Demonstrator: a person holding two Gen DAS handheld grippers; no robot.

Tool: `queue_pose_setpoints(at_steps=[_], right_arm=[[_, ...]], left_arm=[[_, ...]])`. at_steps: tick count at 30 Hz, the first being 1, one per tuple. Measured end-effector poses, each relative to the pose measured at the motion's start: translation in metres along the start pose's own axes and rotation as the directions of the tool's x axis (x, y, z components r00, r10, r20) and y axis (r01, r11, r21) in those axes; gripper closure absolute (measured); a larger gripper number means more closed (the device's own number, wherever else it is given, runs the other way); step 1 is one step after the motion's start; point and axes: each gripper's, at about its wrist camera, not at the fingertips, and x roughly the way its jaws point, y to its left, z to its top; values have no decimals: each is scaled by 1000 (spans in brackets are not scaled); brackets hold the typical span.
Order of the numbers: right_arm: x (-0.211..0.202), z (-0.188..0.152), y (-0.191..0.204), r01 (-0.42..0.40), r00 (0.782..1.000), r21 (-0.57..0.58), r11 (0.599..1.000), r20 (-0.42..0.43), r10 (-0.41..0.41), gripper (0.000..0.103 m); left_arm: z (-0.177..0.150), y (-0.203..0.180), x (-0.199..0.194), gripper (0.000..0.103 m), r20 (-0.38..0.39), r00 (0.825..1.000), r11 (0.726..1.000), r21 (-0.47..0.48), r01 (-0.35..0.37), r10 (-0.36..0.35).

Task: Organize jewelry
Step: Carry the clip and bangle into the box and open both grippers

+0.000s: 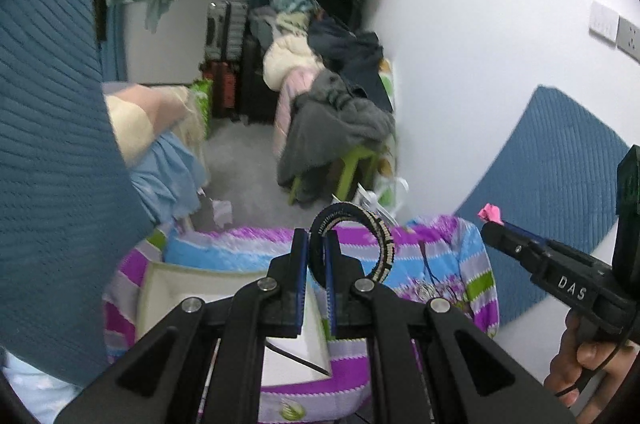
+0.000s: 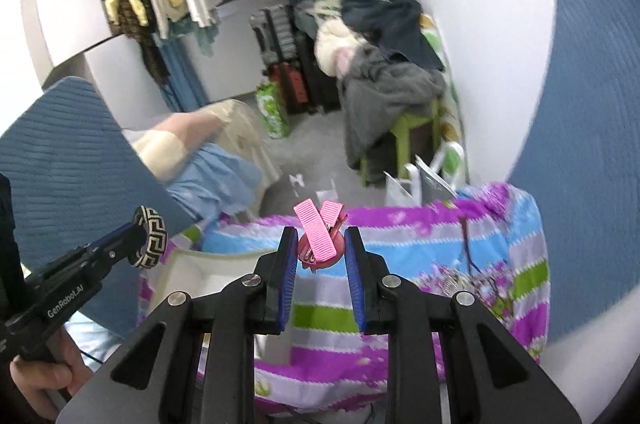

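While the left wrist view looks along its own fingers, the left gripper is clamped on a black bangle with a cream-patterned rim, held above a striped purple, blue and green quilt. Only this view shows the bangle's full ring shape; the right wrist view shows the same bangle edge-on at the left gripper, with its key pattern plain. The right gripper pinches a pink hair clip, two ribbed bars crossed above a round base, over the quilt; from the left view just a pink tip shows at the right gripper. A cream open box sits at the quilt's left edge. Toward the right edge lies a necklace, sharper in the right view. Beyond, a grey garment drapes over a green stool.
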Motion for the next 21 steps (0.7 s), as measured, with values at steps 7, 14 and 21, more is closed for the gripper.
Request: queue_pose_setpoints(at_steps=[7,14,21], right_arm=[[17,2,55,-98,995,-78,992,-11,97,82],[66,-20,90,-142,985,-125,982,-116,127,82],[118,-54,104,-143,964,-158,977,-246,101,82]], left_arm=[[-4,48,-7,97,5,999,997,-49,-51,51],[-42,94,24,97,-81,993,990,-102,-97,89],[-83,127,64,97,-175,981,982,-152,-112,85]])
